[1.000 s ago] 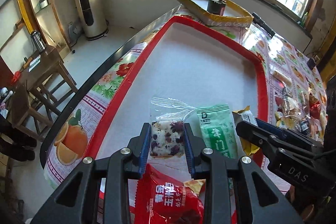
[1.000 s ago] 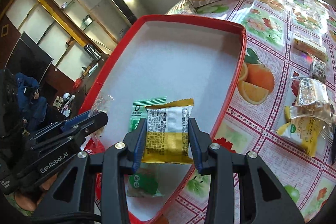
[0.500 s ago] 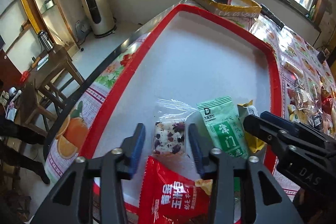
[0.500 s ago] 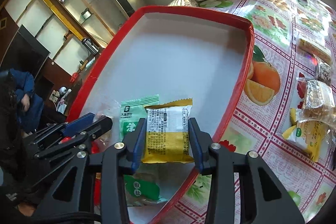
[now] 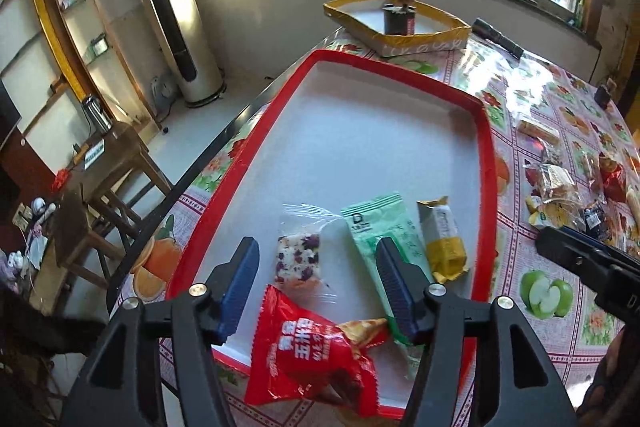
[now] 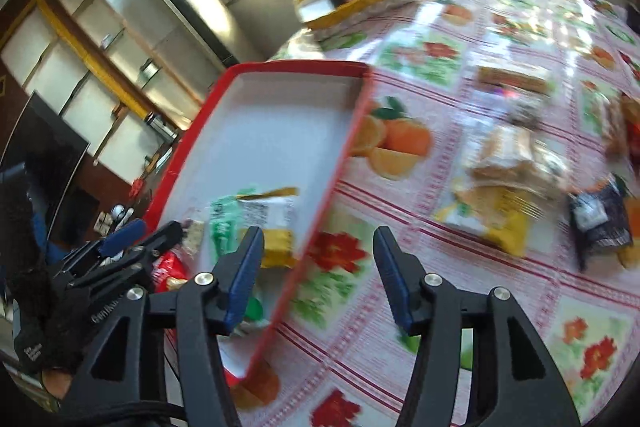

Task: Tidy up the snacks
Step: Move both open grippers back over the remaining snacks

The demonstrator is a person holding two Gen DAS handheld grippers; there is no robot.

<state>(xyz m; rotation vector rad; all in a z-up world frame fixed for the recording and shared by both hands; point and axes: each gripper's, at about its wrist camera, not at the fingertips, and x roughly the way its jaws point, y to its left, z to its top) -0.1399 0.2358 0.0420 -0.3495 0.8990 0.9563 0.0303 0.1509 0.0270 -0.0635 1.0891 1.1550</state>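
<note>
In the near end of the red-rimmed white tray (image 5: pixel 280 99), the left gripper (image 5: pixel 316 281) hangs with its jaws opening and touching nothing, the clear-wrapped berry-studded rice cake (image 5: pixel 298 259) lying loose between them above a red foil snack bag (image 5: pixel 308 359). Right of the cake lie a pale green packet (image 5: pixel 384 223) and a yellow-and-white wrapped bar (image 5: pixel 444 239). Further right, the right gripper (image 6: pixel 316 275) also opens, empty, over the tray's right rim and the fruit-patterned tablecloth (image 6: pixel 440 267), with more wrapped snacks (image 6: pixel 508 163) scattered beyond.
</note>
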